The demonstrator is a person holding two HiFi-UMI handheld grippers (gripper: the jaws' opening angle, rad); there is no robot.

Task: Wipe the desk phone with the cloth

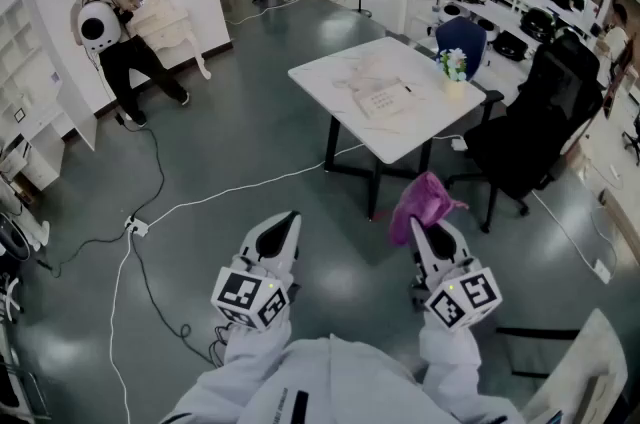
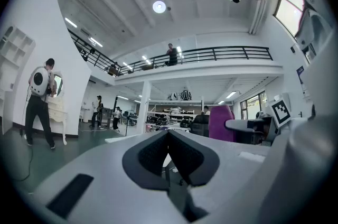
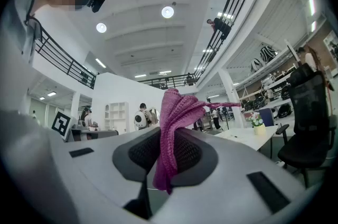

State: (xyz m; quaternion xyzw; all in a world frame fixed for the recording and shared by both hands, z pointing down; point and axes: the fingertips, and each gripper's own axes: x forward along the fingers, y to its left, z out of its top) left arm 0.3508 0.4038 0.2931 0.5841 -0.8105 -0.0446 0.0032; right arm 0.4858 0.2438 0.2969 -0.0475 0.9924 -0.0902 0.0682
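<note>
Right gripper view has the purple knitted cloth [image 3: 177,106] clamped between the two dark pads of the right gripper [image 3: 170,138], jaws clenched on it. One bunch of the cloth stands above the jaws, with a thin corner trailing off to the right, and a shorter tail hangs below them. How much of the cloth is folded inside the pads cannot be seen.

Head view places the cloth [image 1: 425,202] in the air at the tip of the right gripper [image 1: 427,237], above the grey floor [image 1: 200,142] and nearer than the white table [image 1: 330,72], not touching it. The left gripper [image 1: 285,224] is held level beside it, to the left, the two well apart. In the left gripper view the left gripper [image 2: 168,138] has its pads pressed together at the tip, with nothing between them.

On the far table lies a pale flat item [image 1: 383,99], too small to tell whether it is the desk phone. A small flower pot [image 1: 455,67] stands by the table's far right corner, and a black office chair [image 1: 535,127] sits right of it. A white cable [image 1: 230,192] runs across the floor. Far left, a person [image 1: 110,42] leans over, partly hidden by a round white pack
</note>
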